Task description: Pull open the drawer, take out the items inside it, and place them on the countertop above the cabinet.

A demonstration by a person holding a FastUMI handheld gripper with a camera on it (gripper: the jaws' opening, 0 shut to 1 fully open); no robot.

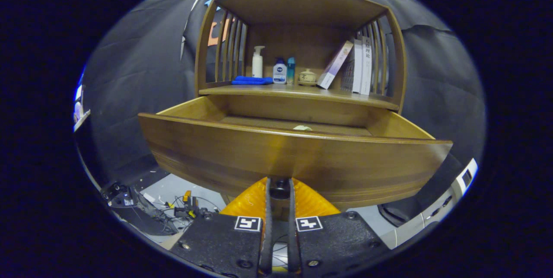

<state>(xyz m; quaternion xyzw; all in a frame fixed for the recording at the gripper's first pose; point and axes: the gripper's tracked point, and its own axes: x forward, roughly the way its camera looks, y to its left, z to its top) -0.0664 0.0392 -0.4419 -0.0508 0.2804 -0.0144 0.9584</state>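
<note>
I have the gripper (279, 191) at the bottom centre of the frame, its fingers pressed close together on the small dark knob (279, 187) under the drawer's front panel; both seem to pinch it, though the contact itself is partly hidden. The drawer (293, 157) fills the middle of the frame, pulled well out from the wooden cabinet (298, 10). Inside, just over the front edge at centre, I see only the top of a pale item (302, 127); what it is I cannot tell. I judge it small and light, possibly soft or crumpled, so I'd take it across its middle from above with a gentle squeeze. The countertop (298, 92) sits directly above, already carrying a blue cloth (252, 80), bottles (276, 70), a small jar (307, 76) and books (356, 66), with bare wood near its front edge.
</note>
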